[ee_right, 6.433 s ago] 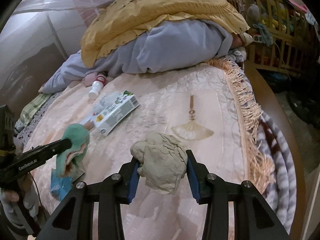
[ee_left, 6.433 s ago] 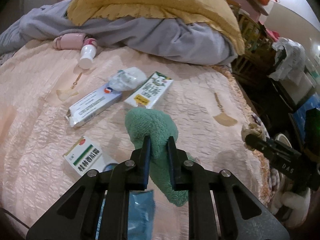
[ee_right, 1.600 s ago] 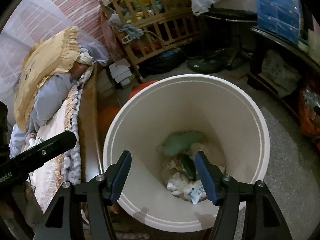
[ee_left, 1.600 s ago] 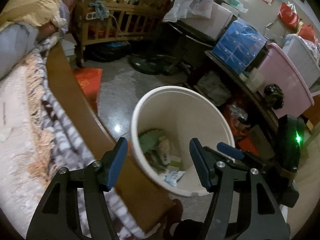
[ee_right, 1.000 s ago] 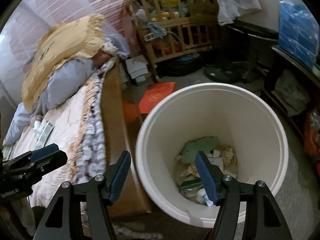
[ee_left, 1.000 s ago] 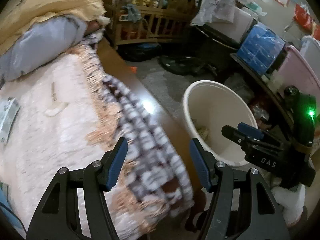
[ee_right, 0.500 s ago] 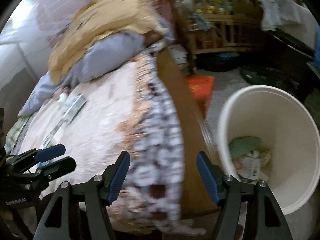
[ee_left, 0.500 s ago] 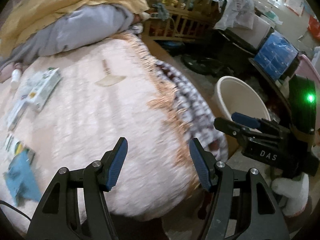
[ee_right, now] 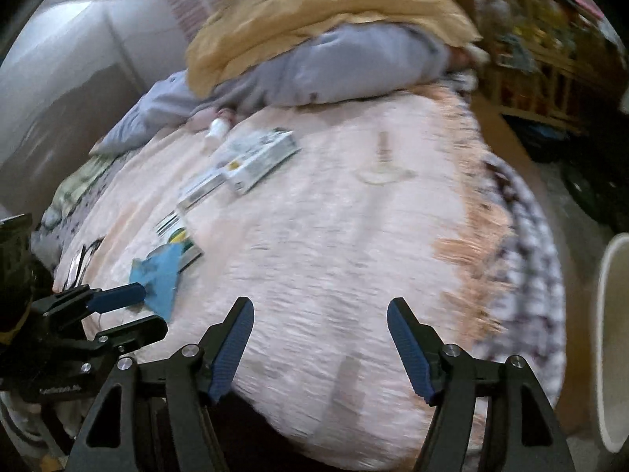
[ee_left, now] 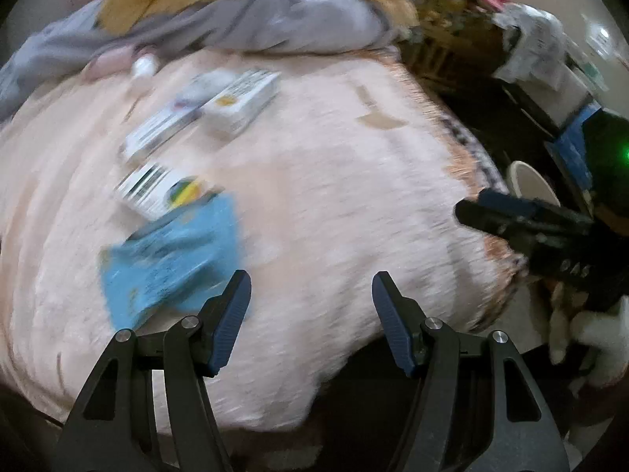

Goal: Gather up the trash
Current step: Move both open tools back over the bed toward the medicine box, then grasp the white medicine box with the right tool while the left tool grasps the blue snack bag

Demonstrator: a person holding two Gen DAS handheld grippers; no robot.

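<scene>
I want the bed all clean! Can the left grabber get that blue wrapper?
Probably yes. The left gripper is open and empty, and the blue wrapper lies uncovered on the bedspread just ahead, to its left.

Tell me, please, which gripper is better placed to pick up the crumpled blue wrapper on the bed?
Left. The left gripper is open beside the crumpled blue wrapper; the right gripper faces bare pink bedspread.
</scene>
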